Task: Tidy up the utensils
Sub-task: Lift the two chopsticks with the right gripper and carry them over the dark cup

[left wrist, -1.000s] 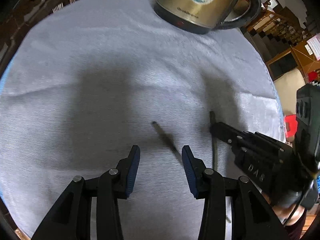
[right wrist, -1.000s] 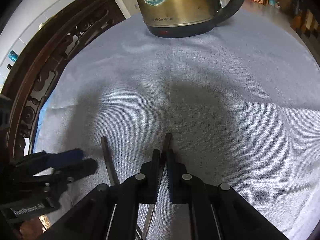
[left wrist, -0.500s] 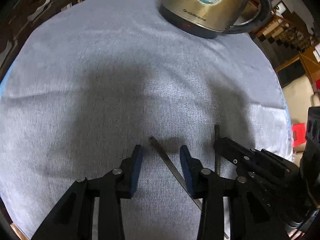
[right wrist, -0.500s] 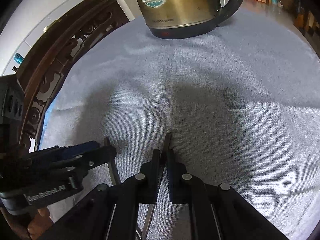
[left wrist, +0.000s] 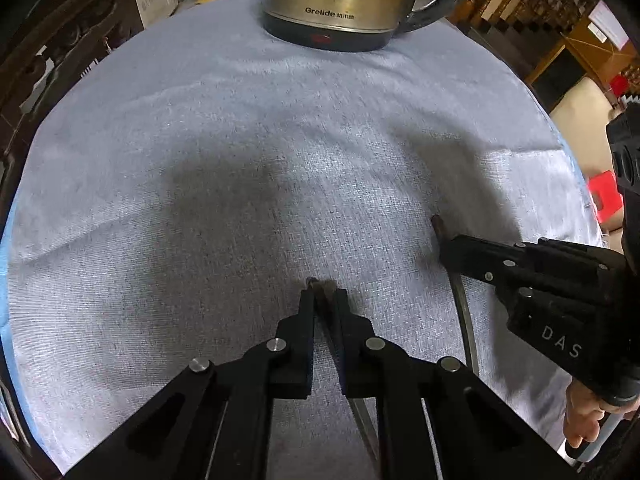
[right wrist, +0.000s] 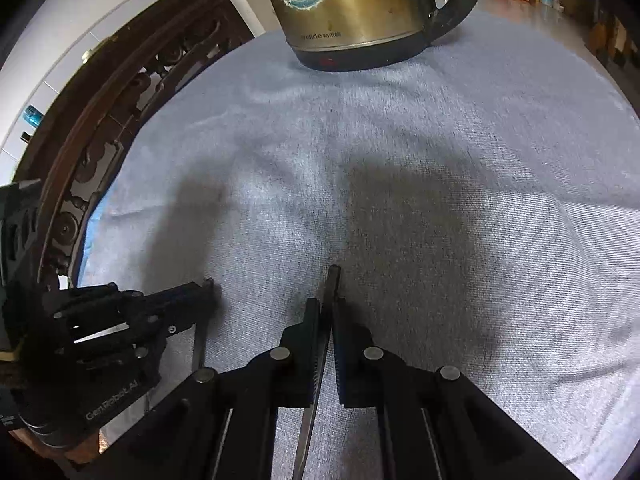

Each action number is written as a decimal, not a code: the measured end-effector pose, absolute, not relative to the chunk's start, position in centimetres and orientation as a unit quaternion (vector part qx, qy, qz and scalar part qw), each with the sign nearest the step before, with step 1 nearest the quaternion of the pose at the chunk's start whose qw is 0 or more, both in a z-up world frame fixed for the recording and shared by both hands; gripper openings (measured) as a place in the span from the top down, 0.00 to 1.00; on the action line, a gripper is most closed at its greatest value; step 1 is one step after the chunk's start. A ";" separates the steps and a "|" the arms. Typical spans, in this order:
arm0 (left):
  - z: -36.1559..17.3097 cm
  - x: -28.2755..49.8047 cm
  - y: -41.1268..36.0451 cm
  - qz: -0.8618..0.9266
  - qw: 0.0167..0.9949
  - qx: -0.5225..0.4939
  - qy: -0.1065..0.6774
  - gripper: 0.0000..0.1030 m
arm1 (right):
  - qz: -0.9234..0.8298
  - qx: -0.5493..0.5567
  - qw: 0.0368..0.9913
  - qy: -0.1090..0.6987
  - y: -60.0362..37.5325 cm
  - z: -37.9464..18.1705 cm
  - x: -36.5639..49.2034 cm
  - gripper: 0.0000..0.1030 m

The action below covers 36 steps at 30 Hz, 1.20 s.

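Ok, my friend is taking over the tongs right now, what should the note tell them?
Left tongs: have just been closing, now pinched on a thin dark utensil on the grey cloth.
Right tongs: shut on a second thin utensil, its tip poking out ahead.
Kettle stands at the far edge.
Done: both utensils gripped.
Left: lift and arrange them; no holder shows.

Both grippers' jaws closed, angled down
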<state>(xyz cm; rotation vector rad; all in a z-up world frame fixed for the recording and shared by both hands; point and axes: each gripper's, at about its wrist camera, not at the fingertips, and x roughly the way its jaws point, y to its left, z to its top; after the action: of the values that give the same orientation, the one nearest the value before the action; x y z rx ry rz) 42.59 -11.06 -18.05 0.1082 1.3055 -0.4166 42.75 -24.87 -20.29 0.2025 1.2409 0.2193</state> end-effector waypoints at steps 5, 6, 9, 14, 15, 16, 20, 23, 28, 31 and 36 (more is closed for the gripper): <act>-18.2 42.5 -10.6 -0.202 0.775 0.052 0.597 0.90 | 0.094 0.092 0.797 0.590 -24.6 -20.4 43.2 0.92; -18.2 42.4 -10.6 -0.202 0.777 0.053 0.593 0.90 | 0.094 0.097 0.796 0.590 -24.7 -20.4 43.2 0.92; -18.1 41.6 -10.7 -0.202 0.785 0.067 0.582 0.91 | 0.097 0.097 0.802 0.582 -24.7 -20.4 43.1 0.93; -17.5 40.5 -9.8 -0.181 0.801 0.068 0.567 0.95 | 0.096 0.105 0.812 0.566 -25.2 -20.4 41.7 0.93; -17.1 40.3 -9.4 -0.180 0.806 0.061 0.560 0.95 | 0.095 0.106 0.816 0.561 -25.5 -20.3 41.3 0.93; -16.6 39.9 -8.9 -0.179 0.811 0.055 0.554 0.95 | 0.096 0.111 0.820 0.553 -25.8 -20.0 40.8 0.93; -13.7 38.5 -7.7 -0.178 0.834 0.038 0.521 0.95 | 0.101 0.130 0.840 0.517 -27.5 -18.2 38.6 0.93; -11.8 37.3 -6.6 -0.172 0.846 0.029 0.505 0.95 | 0.099 0.144 0.849 0.498 -28.7 -17.0 36.9 0.93; -9.1 35.0 -3.9 -0.162 0.870 0.015 0.466 0.95 | 0.096 0.147 0.873 0.455 -29.6 -13.9 33.3 0.94; -7.4 33.5 -2.7 -0.153 0.883 0.005 0.444 0.95 | 0.093 0.148 0.886 0.429 -30.1 -12.1 31.5 0.94; -4.2 29.8 -0.1 -0.139 0.909 -0.008 0.394 0.95 | 0.081 0.148 0.912 0.374 -30.7 -8.8 27.5 0.94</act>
<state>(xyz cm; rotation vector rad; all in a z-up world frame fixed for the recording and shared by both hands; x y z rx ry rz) 29.77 -0.13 -4.23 -0.0163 0.8122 -0.2871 27.50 -30.72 -8.81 0.3045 0.7710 0.1679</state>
